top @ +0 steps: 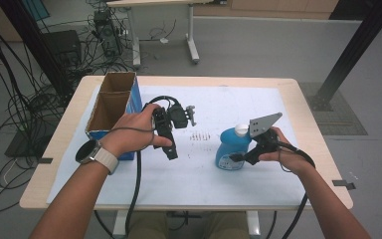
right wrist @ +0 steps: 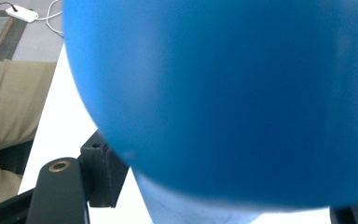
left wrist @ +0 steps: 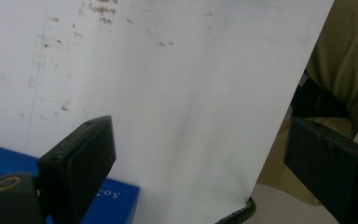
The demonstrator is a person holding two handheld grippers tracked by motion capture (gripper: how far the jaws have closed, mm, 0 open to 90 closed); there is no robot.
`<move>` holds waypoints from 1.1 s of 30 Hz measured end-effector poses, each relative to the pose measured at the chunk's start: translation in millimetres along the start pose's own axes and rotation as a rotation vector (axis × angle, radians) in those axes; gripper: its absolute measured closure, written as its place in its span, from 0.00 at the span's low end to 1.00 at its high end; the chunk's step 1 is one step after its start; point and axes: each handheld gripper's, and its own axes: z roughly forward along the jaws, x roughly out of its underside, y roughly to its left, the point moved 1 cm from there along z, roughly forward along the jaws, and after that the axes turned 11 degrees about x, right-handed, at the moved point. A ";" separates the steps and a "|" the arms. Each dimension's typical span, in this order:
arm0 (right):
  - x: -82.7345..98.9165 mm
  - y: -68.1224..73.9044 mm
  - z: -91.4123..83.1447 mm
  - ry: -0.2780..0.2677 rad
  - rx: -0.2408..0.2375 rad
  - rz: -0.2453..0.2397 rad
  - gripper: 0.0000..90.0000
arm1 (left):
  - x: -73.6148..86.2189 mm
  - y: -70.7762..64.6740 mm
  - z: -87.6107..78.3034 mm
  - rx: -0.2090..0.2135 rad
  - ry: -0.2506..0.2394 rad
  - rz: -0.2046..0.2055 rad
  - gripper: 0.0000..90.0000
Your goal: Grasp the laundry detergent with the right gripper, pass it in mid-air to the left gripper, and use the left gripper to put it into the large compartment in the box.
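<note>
While upright, blue bottle point(top: 230, 148) between right gripper point(top: 238, 157) jaws

blue bottle point(right wrist: 223, 102): blurred, cut off by frame | right tongs' far jaw: hidden behind bottle

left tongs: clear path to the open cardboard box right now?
Probably yes. The left tongs stand open with nothing between them, right beside the cardboard box; nothing lies between the two.

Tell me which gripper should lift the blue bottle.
Right. The right gripper already has the blue bottle between its jaws, while the left gripper hangs open over bare paper beside the cardboard box.
</note>
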 end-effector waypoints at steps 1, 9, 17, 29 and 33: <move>0.1 -0.1 -0.1 0.000 -0.001 0.002 0.31 | -0.1 0.0 0.2 -0.001 -0.002 -0.001 0.10; 2.1 0.1 1.5 -0.012 0.002 0.005 0.31 | -0.2 0.0 0.8 0.000 -0.006 -0.005 0.10; 3.3 0.8 2.2 -0.012 -0.001 0.006 0.31 | -0.5 0.2 0.8 0.001 -0.003 -0.004 0.10; 5.1 1.2 2.8 -0.013 0.000 0.003 0.31 | -1.4 -0.1 1.2 0.001 -0.003 -0.005 0.10; 6.8 1.4 3.5 -0.014 0.000 0.006 0.31 | -1.4 0.1 1.3 0.001 -0.001 -0.005 0.10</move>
